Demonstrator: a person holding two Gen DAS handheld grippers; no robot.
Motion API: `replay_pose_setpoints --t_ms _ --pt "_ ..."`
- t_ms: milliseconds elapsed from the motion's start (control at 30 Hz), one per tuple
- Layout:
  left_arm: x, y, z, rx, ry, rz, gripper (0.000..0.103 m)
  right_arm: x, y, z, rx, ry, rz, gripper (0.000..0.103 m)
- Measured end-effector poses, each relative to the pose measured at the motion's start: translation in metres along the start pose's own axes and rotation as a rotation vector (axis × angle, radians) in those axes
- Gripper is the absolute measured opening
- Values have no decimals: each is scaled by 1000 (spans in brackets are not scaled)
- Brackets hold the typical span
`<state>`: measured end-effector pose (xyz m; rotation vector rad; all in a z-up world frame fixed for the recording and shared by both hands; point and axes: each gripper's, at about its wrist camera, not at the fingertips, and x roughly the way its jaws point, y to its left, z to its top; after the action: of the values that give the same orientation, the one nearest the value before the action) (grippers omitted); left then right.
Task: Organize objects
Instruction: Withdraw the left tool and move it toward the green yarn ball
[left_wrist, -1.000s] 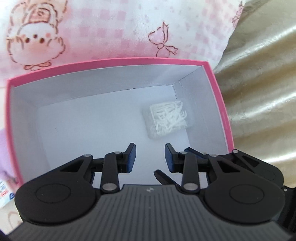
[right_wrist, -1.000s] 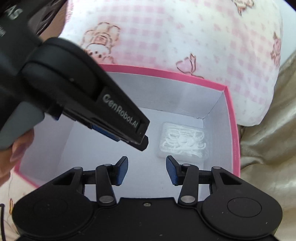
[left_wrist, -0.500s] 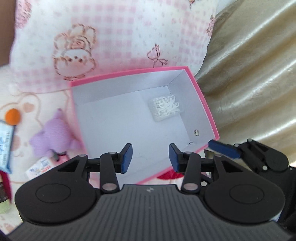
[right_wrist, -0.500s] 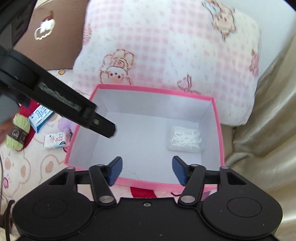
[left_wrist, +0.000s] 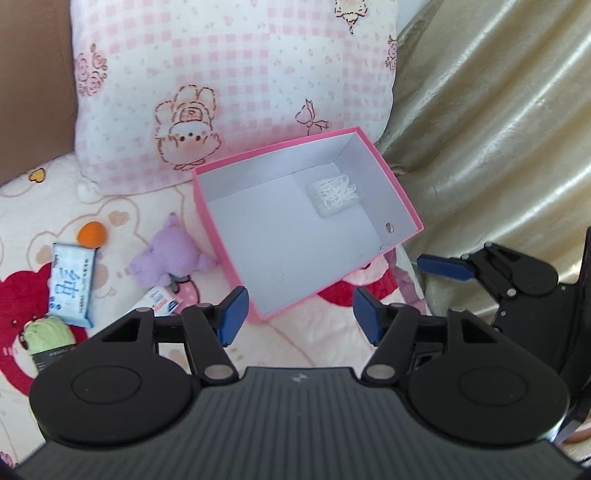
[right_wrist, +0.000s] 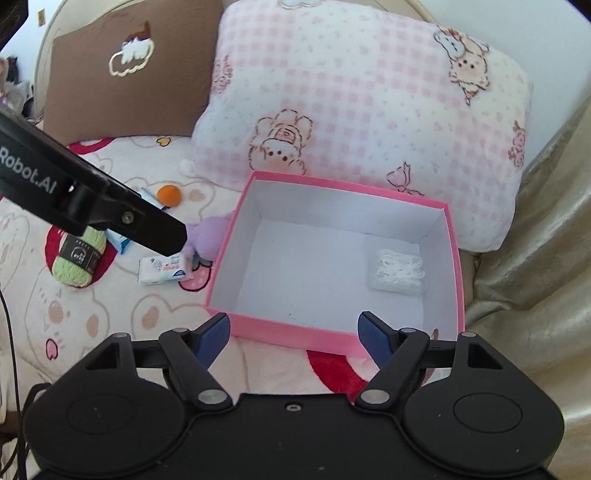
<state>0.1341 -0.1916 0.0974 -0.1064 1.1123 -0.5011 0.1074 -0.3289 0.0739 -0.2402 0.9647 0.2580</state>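
A rectangular pink box (right_wrist: 280, 330) of smooth card, matte white inside, sits open on a fleecy cream blanket (right_wrist: 122, 306) printed with red bears and hearts. Its far side butts against a plump pillow (right_wrist: 351, 96) in soft pink-and-white check with cartoon rabbits. Inside the box, in the far right corner, lies a small clear packet (right_wrist: 397, 273) stuffed with thin white loops; the rest of the white floor is bare.

The left gripper (left_wrist: 297, 319) hangs above the near corner of the box, its blue ribbed pads spread and still opening, with nothing between them. The right gripper (right_wrist: 293, 338) hovers over the near wall of the box, its blue pads wider yet and also opening, empty as well. Both bodies are matte black plastic with round hinge housings.

To the left of the box, loose on the blanket, lie a fuzzy lilac plush toy (left_wrist: 168, 258) close against the box wall, a flat white tissue packet (right_wrist: 164, 269) with glossy wrap, a longer blue-and-white wrapped packet (left_wrist: 72, 284), a smooth orange egg-shaped piece (left_wrist: 92, 233), and a chunky skein of pale green yarn (right_wrist: 77, 258) banded with a black label. A brown cushion (right_wrist: 125, 85) with a stitched white cloud leans behind them. To the right, a shiny gold fabric (left_wrist: 491, 122) with a faint woven pattern falls in heavy folds.
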Motion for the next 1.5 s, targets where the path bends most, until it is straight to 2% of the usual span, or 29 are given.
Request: replay_pose_setpoints --t_ms 133,200,300,433,633,733,833,1033,1100,1167,1300,1367,1433,1500 --pt "-13 12 -10 -18 20 4 63 -13 14 -2 -34 -10 28 80" --pt "-18 19 -15 -33 35 30 63 -19 20 -2 -49 -10 31 80" --pt "-32 28 -24 -24 19 63 63 -29 30 -2 -62 -14 31 80" --pt "-50 41 -36 -36 23 60 65 -43 45 1 -71 -25 61 81" --pt "-76 43 -62 9 18 87 68 -52 73 6 -91 -23 105 81" --pt "-89 37 -77 59 -8 95 75 -55 88 7 -105 -27 132 83" --pt "-98 37 -90 79 -10 101 75 -54 101 7 -133 -22 155 85" --pt "-106 54 -104 65 -9 104 78 -47 122 6 -163 -11 179 88" --pt "-107 64 -109 58 -29 112 78 -45 129 6 -167 -14 197 89" --pt "-109 71 -115 98 -75 142 78 -41 135 8 -172 -20 216 89" --pt "-110 82 -121 166 -103 186 79 -32 149 14 -171 -18 252 89" --pt "-110 90 -121 176 -115 198 91 -27 154 18 -163 -18 269 89" --pt "-110 102 -120 162 -126 187 98 -21 160 22 -152 -21 293 89" --pt "-106 118 -117 130 -128 171 98 -15 165 24 -140 -24 310 89"
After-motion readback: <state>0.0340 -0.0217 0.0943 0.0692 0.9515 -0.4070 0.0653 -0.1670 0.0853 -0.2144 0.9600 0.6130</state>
